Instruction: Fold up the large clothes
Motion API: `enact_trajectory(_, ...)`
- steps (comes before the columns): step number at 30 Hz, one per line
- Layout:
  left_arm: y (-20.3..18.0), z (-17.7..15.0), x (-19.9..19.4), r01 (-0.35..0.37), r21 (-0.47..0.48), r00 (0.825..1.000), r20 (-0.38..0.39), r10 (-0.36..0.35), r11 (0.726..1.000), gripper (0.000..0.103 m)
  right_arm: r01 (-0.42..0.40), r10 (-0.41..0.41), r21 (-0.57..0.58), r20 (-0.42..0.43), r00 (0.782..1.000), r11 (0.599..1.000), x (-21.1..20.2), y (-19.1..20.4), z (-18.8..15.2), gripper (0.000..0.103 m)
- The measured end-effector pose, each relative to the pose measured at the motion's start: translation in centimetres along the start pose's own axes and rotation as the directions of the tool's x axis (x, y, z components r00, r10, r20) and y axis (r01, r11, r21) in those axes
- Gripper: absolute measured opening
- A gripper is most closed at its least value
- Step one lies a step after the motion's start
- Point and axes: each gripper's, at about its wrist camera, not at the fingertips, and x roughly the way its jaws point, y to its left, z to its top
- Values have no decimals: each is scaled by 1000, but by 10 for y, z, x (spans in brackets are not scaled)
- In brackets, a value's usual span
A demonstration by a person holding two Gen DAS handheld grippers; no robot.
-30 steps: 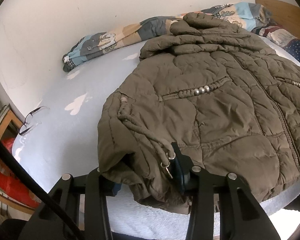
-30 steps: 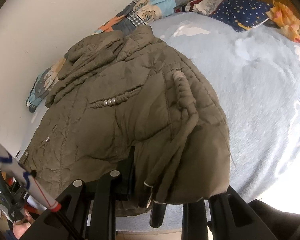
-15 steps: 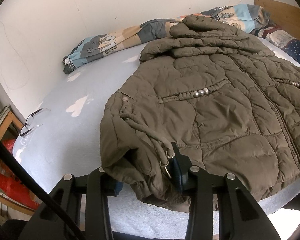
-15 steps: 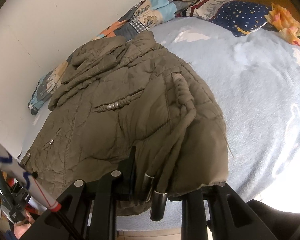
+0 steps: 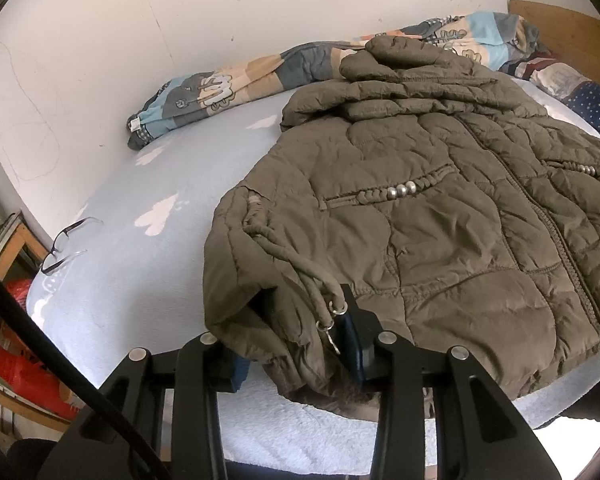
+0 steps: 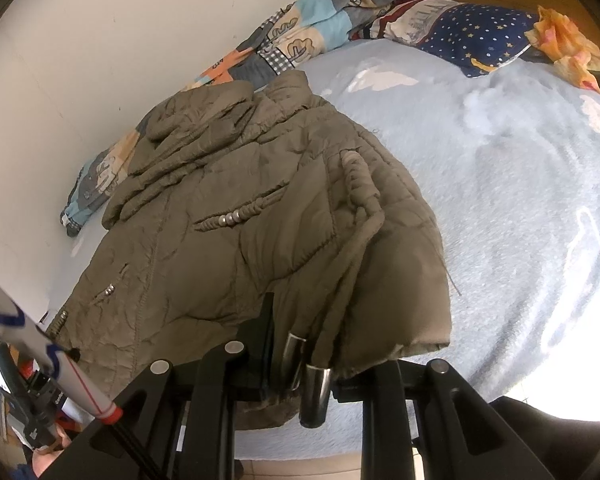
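Both grippers pinching the jacket's hem at the bed's near edge

The left gripper (image 5: 296,344) and right gripper (image 6: 300,356) are each clenching a bottom corner of the olive jacket (image 5: 420,208), which is lying across the bed (image 5: 148,280); lifting both corners evenly, drawcords (image 6: 352,248) kept clear, should give a straight fold towards the collar.

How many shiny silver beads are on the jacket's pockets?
6 that I can see: three in a row on one pocket of the jacket, three on the other pocket. Folds may hide more.
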Motion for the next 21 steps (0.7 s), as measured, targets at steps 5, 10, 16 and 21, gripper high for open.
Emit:
enact_trajectory(5,6,3,-10,7,-22,1000,24,-6,1000,36,-4,5,-11,37,999,1000,-10,3,2,19)
enact_trajectory(10,7,5,-10,8,-24,1000,28,-8,1000,36,-13,14,-15,48,999,1000,-13,3,4,19)
enact_trajectory(16,10,10,-14,13,-29,999,44,-12,999,36,-23,25,-23,59,998,999,-16,5,9,18)
enact_trajectory(21,10,17,-18,11,-30,998,63,-9,999,36,-30,33,-41,81,996,999,-22,10,18,17)
